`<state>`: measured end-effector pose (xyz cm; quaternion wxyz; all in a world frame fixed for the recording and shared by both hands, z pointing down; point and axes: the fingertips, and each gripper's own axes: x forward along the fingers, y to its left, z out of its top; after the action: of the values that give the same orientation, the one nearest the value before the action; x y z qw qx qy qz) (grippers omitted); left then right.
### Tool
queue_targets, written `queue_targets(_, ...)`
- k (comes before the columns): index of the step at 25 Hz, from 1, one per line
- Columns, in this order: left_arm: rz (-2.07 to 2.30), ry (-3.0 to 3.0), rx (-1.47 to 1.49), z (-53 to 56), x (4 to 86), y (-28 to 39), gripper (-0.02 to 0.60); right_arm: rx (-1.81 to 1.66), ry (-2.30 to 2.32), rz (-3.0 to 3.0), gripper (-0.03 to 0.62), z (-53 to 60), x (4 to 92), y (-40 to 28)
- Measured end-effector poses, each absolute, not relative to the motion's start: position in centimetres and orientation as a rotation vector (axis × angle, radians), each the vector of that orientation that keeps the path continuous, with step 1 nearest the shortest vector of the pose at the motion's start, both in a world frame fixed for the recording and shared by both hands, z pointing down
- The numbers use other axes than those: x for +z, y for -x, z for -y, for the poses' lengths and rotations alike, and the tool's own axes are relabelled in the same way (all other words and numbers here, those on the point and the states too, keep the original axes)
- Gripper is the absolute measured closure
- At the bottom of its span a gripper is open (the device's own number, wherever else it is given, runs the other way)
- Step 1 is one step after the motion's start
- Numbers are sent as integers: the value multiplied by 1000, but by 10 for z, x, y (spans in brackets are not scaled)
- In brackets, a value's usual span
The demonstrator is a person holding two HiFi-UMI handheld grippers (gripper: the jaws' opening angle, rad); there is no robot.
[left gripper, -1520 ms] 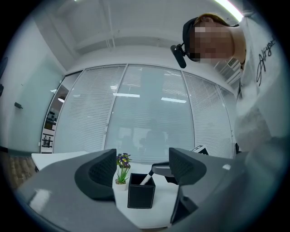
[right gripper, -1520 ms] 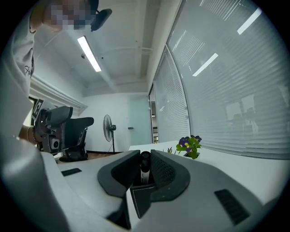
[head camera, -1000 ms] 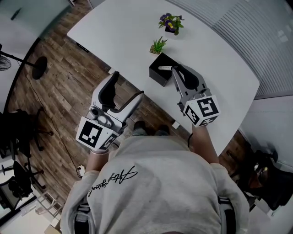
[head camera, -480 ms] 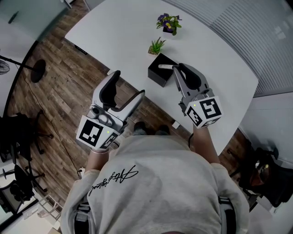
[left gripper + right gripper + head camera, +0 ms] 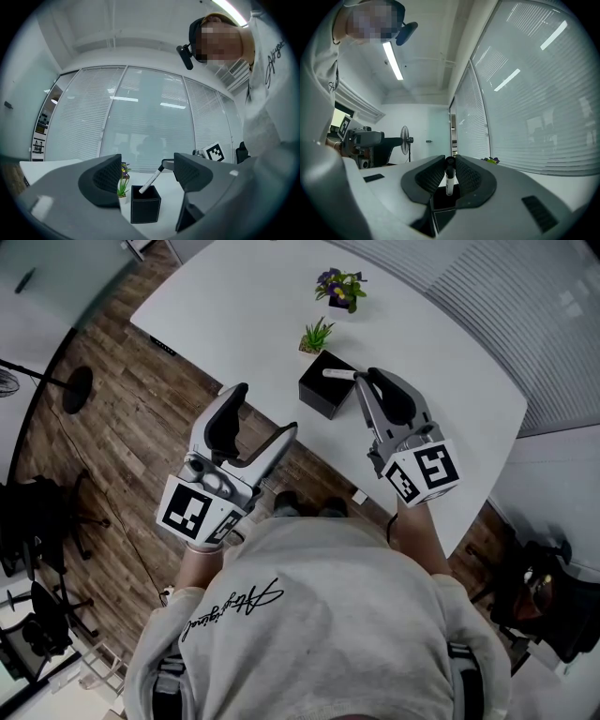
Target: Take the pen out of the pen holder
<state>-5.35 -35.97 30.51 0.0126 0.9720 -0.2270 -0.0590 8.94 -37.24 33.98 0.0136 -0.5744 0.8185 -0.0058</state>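
Note:
A black square pen holder (image 5: 322,386) stands near the white table's (image 5: 441,352) front edge. A white pen (image 5: 338,374) with a dark cap leans out of it, and my right gripper (image 5: 359,381) is shut on the pen's upper end. In the right gripper view the pen (image 5: 449,181) hangs upright between the pads (image 5: 466,177), its lower end at the holder's mouth (image 5: 443,199). My left gripper (image 5: 263,412) is open and holds nothing, off the table's edge to the left of the holder. Between its jaws the left gripper view shows the holder (image 5: 145,211) and the slanted pen (image 5: 151,180).
A small green plant (image 5: 320,335) stands just behind the holder, and a purple-flowered plant (image 5: 343,286) farther back. The table's edge runs diagonally past the holder, with wooden floor (image 5: 122,399) below. A standing fan's base (image 5: 75,387) and dark chairs (image 5: 37,512) are at the left.
My right gripper has risen a little with the pen still clamped in it. The left gripper has stayed where it was, still open.

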Motion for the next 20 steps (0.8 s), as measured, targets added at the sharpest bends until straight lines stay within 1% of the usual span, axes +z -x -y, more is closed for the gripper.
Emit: queue_targets(20,682,-3048,-200,361,298,41,256,65,1735,-2491,523,355,301,-94)
